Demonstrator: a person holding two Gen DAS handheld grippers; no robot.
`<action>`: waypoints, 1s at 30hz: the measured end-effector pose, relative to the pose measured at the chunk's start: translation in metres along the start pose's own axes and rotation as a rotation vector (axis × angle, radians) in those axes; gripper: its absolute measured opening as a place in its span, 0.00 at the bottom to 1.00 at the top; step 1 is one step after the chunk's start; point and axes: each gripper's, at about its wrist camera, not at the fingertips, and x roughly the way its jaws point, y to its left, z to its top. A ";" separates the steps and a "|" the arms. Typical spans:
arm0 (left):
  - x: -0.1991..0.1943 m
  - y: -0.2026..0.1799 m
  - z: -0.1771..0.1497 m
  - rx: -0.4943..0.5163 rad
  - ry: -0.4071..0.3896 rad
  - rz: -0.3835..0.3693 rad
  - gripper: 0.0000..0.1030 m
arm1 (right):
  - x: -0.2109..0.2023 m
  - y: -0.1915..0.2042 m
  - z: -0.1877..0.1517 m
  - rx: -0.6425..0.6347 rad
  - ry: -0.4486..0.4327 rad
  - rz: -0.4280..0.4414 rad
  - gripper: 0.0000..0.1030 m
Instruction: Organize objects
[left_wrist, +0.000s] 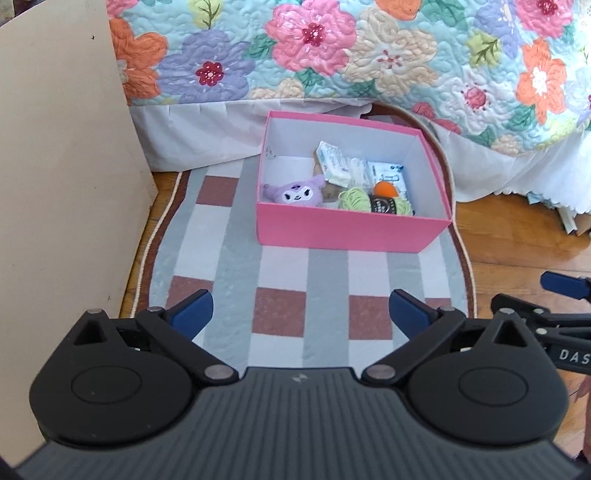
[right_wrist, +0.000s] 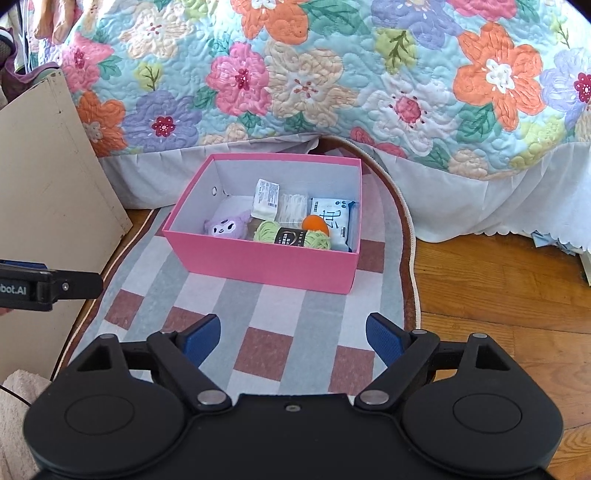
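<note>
Right now both grippers hang over the checked rug (left_wrist: 280, 266) with nothing in them. Seen from its own camera, the left gripper (left_wrist: 301, 314) has its jaws spread wide, the blue pads (left_wrist: 192, 312) far apart and only rug showing between them; they touch nothing. The right gripper (right_wrist: 293, 338) is likewise released, jaws well apart though a little less so, blue pads (right_wrist: 386, 339) clear of everything, bare rug between them. Each gripper shows at the edge of the other's view, side by side and apart. Ahead of both, well beyond the fingertips, the pink box (right_wrist: 258, 264) stands on the rug, open at the top, close to the white bed skirt (right_wrist: 443, 184) and the flowered quilt (right_wrist: 332, 74). Inside it lie a purple plush toy (right_wrist: 225, 225), a ball of green yarn (right_wrist: 291, 238) with a black label, a small orange ball (right_wrist: 316, 223) just behind the yarn, a white packet (right_wrist: 266, 197), a clear wrapped pack (right_wrist: 291, 206) and a blue-and-white pack (right_wrist: 334, 221) against the right wall. A beige panel (left_wrist: 55, 184) stands at the left, and wooden floor (right_wrist: 498, 295) shows to the right of the rug.
</note>
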 end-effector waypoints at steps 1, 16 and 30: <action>0.000 -0.001 0.000 0.006 0.010 0.017 1.00 | 0.000 0.000 0.000 0.000 0.001 -0.001 0.86; -0.010 -0.012 -0.008 0.041 0.038 0.030 1.00 | -0.006 -0.003 -0.005 0.016 0.014 -0.019 0.86; -0.012 -0.011 -0.010 0.055 0.037 0.058 1.00 | -0.009 0.003 -0.006 0.002 0.030 -0.030 0.86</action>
